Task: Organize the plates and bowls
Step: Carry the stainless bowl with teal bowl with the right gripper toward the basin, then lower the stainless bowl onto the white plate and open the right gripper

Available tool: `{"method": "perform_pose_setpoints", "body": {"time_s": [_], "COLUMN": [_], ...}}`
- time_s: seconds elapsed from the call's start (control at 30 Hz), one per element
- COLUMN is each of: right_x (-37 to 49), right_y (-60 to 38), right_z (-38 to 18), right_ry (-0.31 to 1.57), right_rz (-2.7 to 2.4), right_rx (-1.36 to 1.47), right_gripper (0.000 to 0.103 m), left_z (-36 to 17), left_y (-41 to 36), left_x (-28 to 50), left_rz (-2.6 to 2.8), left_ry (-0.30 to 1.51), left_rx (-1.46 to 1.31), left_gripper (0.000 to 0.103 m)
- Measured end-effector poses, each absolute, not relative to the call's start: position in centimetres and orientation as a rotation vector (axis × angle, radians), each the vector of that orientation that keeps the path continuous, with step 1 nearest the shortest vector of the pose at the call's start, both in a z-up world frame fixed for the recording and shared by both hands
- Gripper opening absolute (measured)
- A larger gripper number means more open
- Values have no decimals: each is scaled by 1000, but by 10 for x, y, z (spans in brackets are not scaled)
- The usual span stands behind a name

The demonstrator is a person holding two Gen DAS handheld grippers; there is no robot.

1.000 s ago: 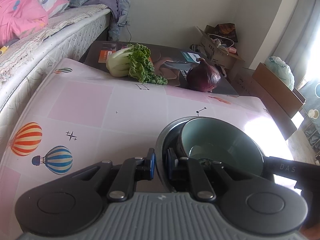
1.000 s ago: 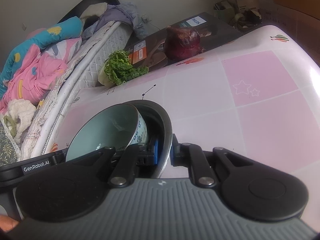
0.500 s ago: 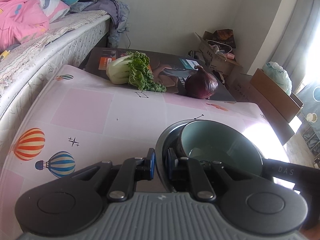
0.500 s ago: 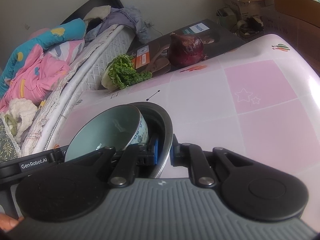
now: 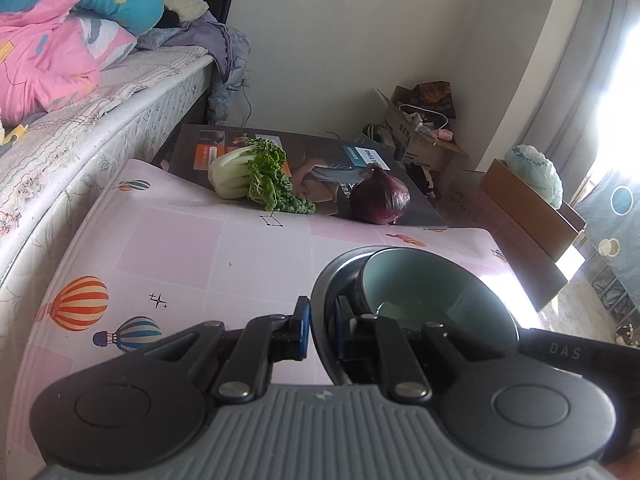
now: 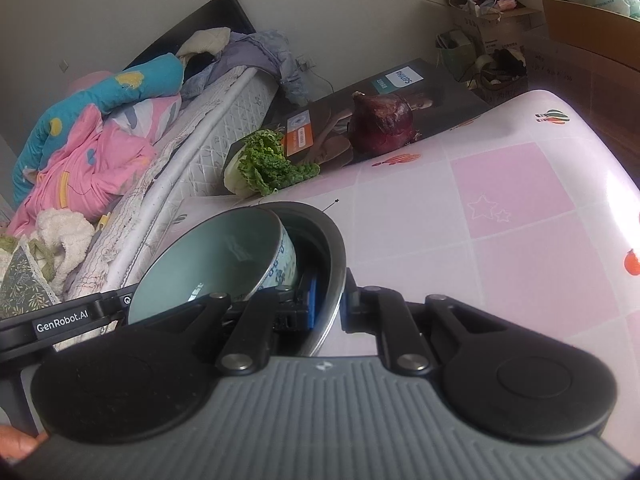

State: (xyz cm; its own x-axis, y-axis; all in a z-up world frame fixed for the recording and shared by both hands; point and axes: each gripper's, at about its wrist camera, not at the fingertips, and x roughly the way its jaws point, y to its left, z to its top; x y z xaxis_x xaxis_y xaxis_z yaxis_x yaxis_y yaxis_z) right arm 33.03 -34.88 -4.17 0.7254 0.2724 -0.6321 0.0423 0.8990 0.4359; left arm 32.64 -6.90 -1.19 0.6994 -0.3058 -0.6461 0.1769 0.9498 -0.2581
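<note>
A metal bowl [image 5: 320, 292] [image 6: 334, 248] holds a pale green ceramic bowl [image 5: 436, 292] [image 6: 216, 256] with a blue floral outside. Both are lifted above the pink table [image 5: 180, 248] [image 6: 500, 220]. My left gripper [image 5: 319, 328] is shut on the metal bowl's left rim, one pad outside and one inside. My right gripper [image 6: 329, 300] is shut on the opposite rim in the same way. The ceramic bowl leans against the metal bowl's wall. Each gripper's arm shows at the edge of the other's view.
A leafy cabbage [image 5: 248, 178] [image 6: 264, 168] and a red onion [image 5: 380, 200] [image 6: 382, 122] lie at the table's far edge on a dark flat box [image 5: 320, 160]. A bed [image 5: 80, 112] runs along the left. Cardboard boxes [image 5: 424, 136] stand by the far wall.
Both grippers have risen with the stacked bowls still gripped; the table, cabbage and onion now sit lower and farther in both views.
</note>
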Motion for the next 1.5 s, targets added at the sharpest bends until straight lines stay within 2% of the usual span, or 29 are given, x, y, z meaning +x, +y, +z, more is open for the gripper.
{"method": "perform_pose_setpoints", "body": {"time_s": [0.3, 0.63, 0.93, 1.13, 1.2, 1.23, 1.27, 1.33, 1.4, 1.43, 1.5], "right_x": [249, 165, 151, 156, 154, 153, 150, 143, 135, 128, 114], "right_y": [-342, -327, -314, -315, -317, -319, -321, -327, -333, -339, -347], "right_z": [-18, -44, -68, -66, -64, -62, -59, -53, -46, -42, -33], "right_ry": [769, 850, 889, 887, 881, 872, 857, 833, 810, 788, 760], "right_rz": [146, 144, 110, 98, 93, 92, 93, 87, 64, 61, 82], "right_rx": [463, 448, 371, 373, 391, 396, 405, 424, 443, 459, 500], "right_gripper": [11, 11, 11, 13, 15, 18, 22, 23, 38, 50, 52], "left_z": [9, -15, -45, -38, -33, -30, -29, -24, -17, -14, -9], "left_y": [-58, -47, -43, -43, -41, -40, -38, -33, -31, -30, -30], "left_x": [264, 198, 185, 177, 173, 171, 169, 164, 157, 154, 145], "left_rz": [-310, -321, -313, -317, -309, -299, -292, -304, -309, -310, -307], "left_ry": [754, 817, 884, 834, 815, 809, 804, 788, 777, 778, 774], "left_rx": [-201, -184, -162, -131, -120, -116, -114, -138, -139, -129, -108], "left_gripper": [12, 13, 13, 16, 25, 34, 49, 62, 63, 68, 79]}}
